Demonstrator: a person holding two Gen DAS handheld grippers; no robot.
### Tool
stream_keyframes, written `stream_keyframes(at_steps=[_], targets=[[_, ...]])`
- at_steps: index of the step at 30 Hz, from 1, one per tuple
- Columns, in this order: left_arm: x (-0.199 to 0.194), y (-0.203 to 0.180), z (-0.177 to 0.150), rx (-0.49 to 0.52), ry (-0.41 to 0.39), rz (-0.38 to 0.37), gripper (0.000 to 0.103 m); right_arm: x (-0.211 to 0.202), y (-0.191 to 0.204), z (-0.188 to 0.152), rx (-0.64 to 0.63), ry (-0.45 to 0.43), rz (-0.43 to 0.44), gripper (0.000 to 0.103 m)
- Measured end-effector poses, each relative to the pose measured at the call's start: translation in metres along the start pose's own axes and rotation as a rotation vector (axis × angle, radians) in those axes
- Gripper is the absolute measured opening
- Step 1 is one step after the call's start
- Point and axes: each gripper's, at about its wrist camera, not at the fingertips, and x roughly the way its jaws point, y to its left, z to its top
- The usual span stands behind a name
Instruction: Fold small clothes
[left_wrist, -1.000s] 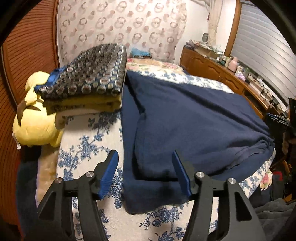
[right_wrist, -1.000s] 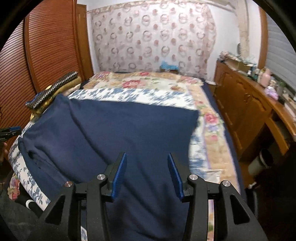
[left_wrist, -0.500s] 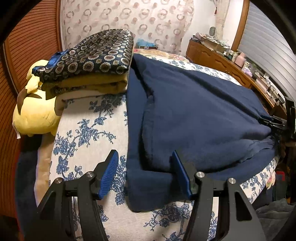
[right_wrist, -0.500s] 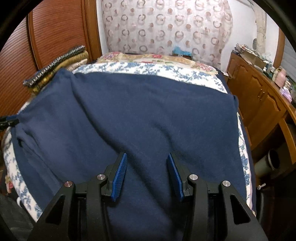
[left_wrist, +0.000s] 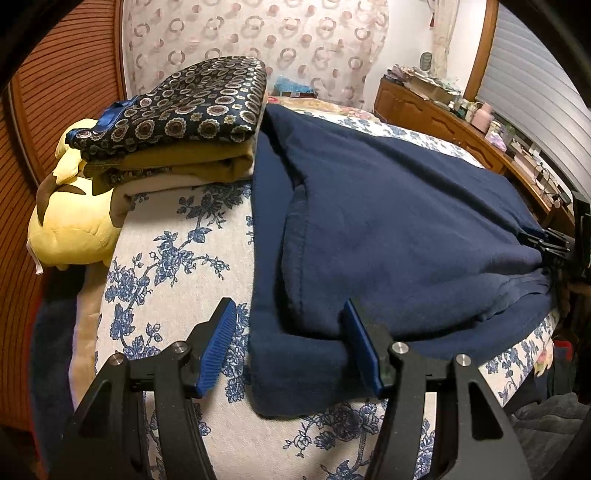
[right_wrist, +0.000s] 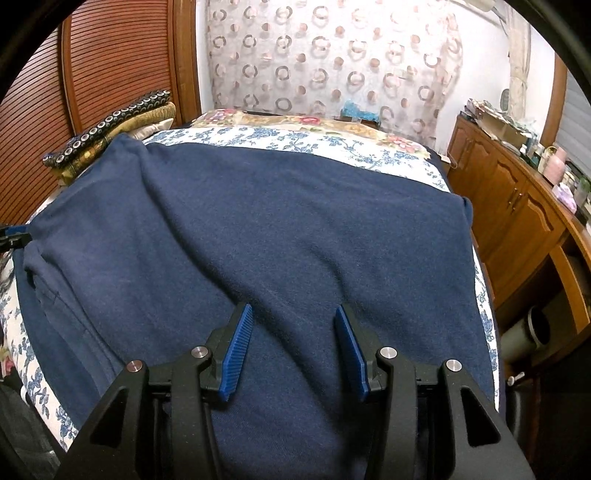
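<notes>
A large navy blue garment (left_wrist: 388, 229) lies spread on the bed, folded over itself with a thick doubled edge near me. It also fills the right wrist view (right_wrist: 280, 236). My left gripper (left_wrist: 290, 345) is open, its jaws straddling the garment's near left corner just above the fabric. My right gripper (right_wrist: 291, 349) is open and hovers low over the garment's near edge, holding nothing. The right gripper's tip shows at the far right of the left wrist view (left_wrist: 550, 240).
A stack of folded clothes (left_wrist: 184, 122) with a patterned navy piece on top sits at the bed's far left, by a yellow plush toy (left_wrist: 70, 221). The bedspread (left_wrist: 177, 258) is white with blue flowers. A wooden dresser (right_wrist: 517, 206) runs along the right.
Both grippers have moved forward and lower toward the garment. The right gripper's view now sits closer over the fabric. Both stay open.
</notes>
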Motion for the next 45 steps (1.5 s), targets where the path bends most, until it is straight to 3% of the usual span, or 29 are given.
stream_keyframes(at_steps=[10,14,16,20,21,25,36,45], targets=[[0.004,-0.002,0.004,-0.015,-0.004,-0.042,0.061,-0.008,0.002,-0.005,0.0,-0.003,0.0,0.049],[0.007,-0.004,0.008,-0.012,-0.009,-0.032,0.052,-0.008,0.002,-0.006,-0.001,-0.003,0.0,0.049],[0.007,-0.004,0.009,-0.009,-0.01,-0.029,0.047,-0.008,0.001,-0.006,-0.001,-0.003,0.001,0.049],[0.009,-0.003,0.012,-0.006,0.0,-0.072,0.013,-0.008,0.001,-0.005,-0.001,-0.003,0.001,0.049],[0.009,-0.005,0.014,0.001,-0.006,-0.09,0.01,-0.008,0.001,-0.005,-0.001,-0.003,0.001,0.049],[-0.003,-0.017,0.025,0.023,-0.071,-0.105,0.009,-0.008,0.001,-0.005,0.004,-0.004,0.004,0.049],[-0.024,-0.088,0.089,0.137,-0.227,-0.261,0.008,-0.017,-0.003,-0.004,0.017,-0.016,0.02,0.049],[-0.012,-0.174,0.131,0.249,-0.257,-0.419,0.008,-0.061,-0.012,-0.011,0.042,-0.104,0.035,0.049]])
